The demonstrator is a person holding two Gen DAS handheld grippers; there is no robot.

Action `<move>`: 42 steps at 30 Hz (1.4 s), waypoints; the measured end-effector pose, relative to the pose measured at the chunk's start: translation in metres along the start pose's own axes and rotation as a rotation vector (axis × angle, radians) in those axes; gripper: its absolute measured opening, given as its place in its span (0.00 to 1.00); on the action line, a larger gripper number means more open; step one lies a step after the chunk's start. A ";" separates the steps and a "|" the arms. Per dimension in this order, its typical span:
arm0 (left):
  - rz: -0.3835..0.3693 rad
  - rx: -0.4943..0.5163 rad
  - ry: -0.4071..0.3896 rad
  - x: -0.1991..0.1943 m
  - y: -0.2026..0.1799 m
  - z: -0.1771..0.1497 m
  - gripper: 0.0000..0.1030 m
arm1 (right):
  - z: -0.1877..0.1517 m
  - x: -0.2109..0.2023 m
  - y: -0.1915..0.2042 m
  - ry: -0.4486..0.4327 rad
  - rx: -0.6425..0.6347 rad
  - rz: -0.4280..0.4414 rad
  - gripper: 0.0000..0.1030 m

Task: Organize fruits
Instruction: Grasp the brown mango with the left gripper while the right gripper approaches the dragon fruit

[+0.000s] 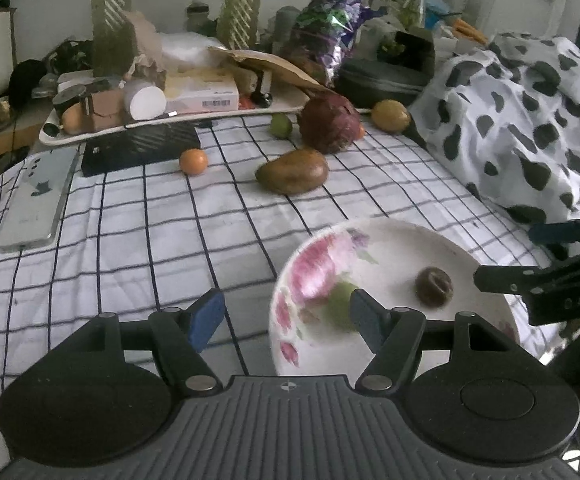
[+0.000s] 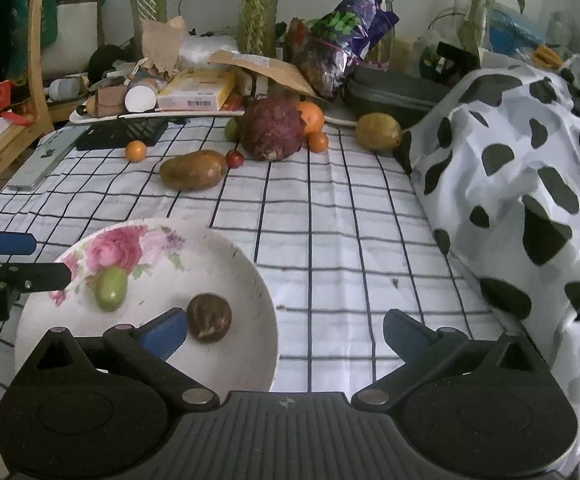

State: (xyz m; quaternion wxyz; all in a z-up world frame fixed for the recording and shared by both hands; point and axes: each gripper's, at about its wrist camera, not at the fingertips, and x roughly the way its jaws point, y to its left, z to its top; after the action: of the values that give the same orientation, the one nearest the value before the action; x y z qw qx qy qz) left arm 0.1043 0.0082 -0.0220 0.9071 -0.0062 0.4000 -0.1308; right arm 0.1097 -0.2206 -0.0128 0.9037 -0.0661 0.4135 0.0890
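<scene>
The left gripper (image 1: 286,318) is hanging wide and empty over the floral bowl's (image 2: 250,264) rim; the right gripper (image 2: 286,334) is gaping empty beside it. A green fruit (image 2: 111,289) and brown fruit (image 2: 209,317) are lying inside. Farther off, a mango (image 2: 193,169), small orange (image 2: 135,151) and red cabbage (image 2: 272,126) are sitting on the checked cloth (image 2: 330,216).
</scene>
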 end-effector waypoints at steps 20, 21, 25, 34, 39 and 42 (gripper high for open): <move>-0.038 0.100 -0.044 0.037 0.012 0.034 0.66 | 0.037 0.045 -0.006 -0.006 -0.065 -0.005 1.00; -0.043 0.111 -0.046 0.040 0.011 0.036 0.66 | 0.040 0.048 -0.007 -0.005 -0.067 -0.004 1.00; -0.067 0.140 -0.052 0.048 0.011 0.044 0.66 | 0.049 0.058 -0.008 -0.004 -0.077 0.000 1.00; -0.103 0.182 -0.063 0.072 0.015 0.062 0.66 | 0.068 0.082 -0.011 0.006 -0.098 -0.001 1.00; -0.115 0.217 -0.050 0.090 0.015 0.072 0.66 | 0.075 0.096 -0.013 0.022 -0.109 -0.007 1.00; -0.119 0.245 -0.047 0.101 0.015 0.076 0.66 | 0.078 0.104 -0.014 0.029 -0.129 -0.013 1.00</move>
State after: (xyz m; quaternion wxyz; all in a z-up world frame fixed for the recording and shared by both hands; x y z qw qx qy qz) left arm 0.2280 -0.0092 -0.0451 0.9008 0.0777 0.3588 -0.2319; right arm 0.2366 -0.2079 -0.0404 0.8920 -0.1281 0.4197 0.1088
